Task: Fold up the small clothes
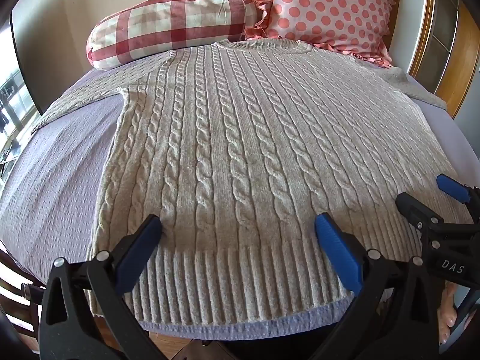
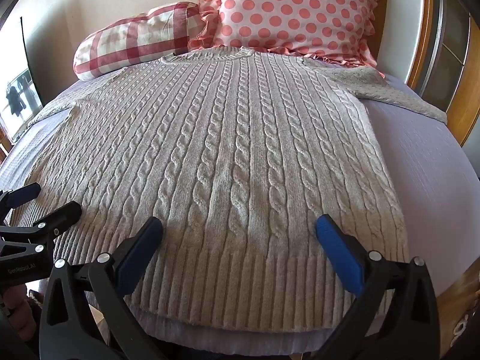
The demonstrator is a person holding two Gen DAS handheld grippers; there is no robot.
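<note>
A cream cable-knit sweater point(image 1: 240, 138) lies flat and spread out on the bed, collar towards the pillows, ribbed hem at the near edge; it also shows in the right wrist view point(image 2: 228, 156). Its sleeves stretch out to both sides. My left gripper point(image 1: 238, 225) is open and empty, its fingers just above the hem near the sweater's left side. My right gripper point(image 2: 238, 226) is open and empty above the hem near the right side. The right gripper also shows at the edge of the left wrist view point(image 1: 426, 193), and the left gripper in the right wrist view point(image 2: 49, 201).
The bed has a lilac textured cover point(image 1: 57, 180). A red checked bolster point(image 1: 168, 27) and a pink polka-dot pillow point(image 1: 327, 9) lean at the head. A wooden bed frame point(image 2: 420, 39) stands at the right. The near bed edge point(image 1: 240, 328) lies just under the hem.
</note>
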